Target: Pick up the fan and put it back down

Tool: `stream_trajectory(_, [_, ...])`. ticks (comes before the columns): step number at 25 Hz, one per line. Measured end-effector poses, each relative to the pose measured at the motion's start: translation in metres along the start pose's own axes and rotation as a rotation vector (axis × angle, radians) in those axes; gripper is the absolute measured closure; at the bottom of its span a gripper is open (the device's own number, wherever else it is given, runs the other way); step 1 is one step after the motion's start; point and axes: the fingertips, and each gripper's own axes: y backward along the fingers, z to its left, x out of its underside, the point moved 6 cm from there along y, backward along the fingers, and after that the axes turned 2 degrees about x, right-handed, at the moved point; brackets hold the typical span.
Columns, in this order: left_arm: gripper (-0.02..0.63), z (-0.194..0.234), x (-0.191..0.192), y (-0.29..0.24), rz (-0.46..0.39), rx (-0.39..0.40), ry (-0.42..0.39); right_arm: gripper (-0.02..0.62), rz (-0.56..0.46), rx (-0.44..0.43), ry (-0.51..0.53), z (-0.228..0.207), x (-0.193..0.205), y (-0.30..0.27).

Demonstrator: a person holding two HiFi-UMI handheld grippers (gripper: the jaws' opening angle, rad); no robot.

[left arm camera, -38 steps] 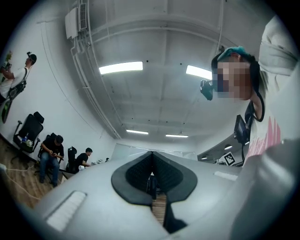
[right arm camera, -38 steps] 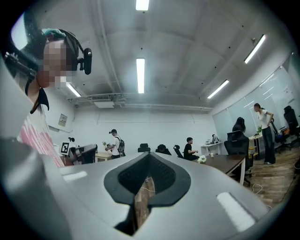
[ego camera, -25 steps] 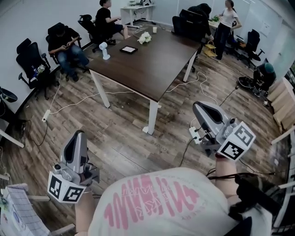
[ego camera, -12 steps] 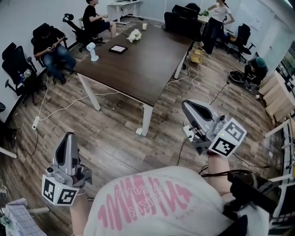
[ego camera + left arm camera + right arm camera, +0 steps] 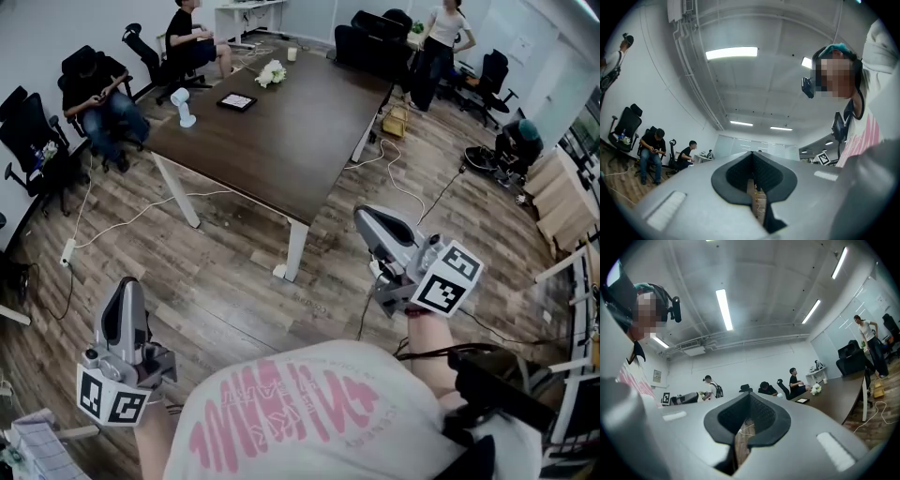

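**Q:** Where is the fan relative to the grippers?
**A:** The white fan [image 5: 186, 105] stands upright on the far left corner of the dark table [image 5: 291, 141], well apart from both. The left gripper [image 5: 126, 291] and right gripper [image 5: 364, 217] have jaws together, holding nothing.
**Q:** Surroundings?
**A:** Wood-plank floor [image 5: 225, 272], with office chairs [image 5: 23, 127] along the walls.

Ahead of you: fan [image 5: 185, 106] on table's [image 5: 291, 150] far left corner, tablet [image 5: 236, 100] right of it, flowers [image 5: 272, 72] farther.
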Motion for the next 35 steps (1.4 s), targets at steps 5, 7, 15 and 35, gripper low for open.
stream_trajectory(5, [0.588, 0.009, 0.001, 0.002, -0.016, -0.035, -0.006, 0.589, 0.022, -0.004, -0.012, -0.005, 0.010, -0.009])
stream_trajectory(7, [0.586, 0.013, 0.002, 0.001, -0.009, -0.058, -0.029, 0.589, 0.010, 0.002, -0.042, -0.009, 0.013, -0.012])
stream_trajectory(15, [0.588, 0.030, 0.011, -0.016, -0.007, -0.028, 0.042, 0.589, 0.036, 0.022, -0.028, -0.013, 0.016, -0.021])
stream_trajectory(35, [0.588, 0.149, 0.035, -0.091, 0.042, -0.111, 0.043, 0.590, -0.017, -0.119, -0.114, -0.113, 0.012, -0.202])
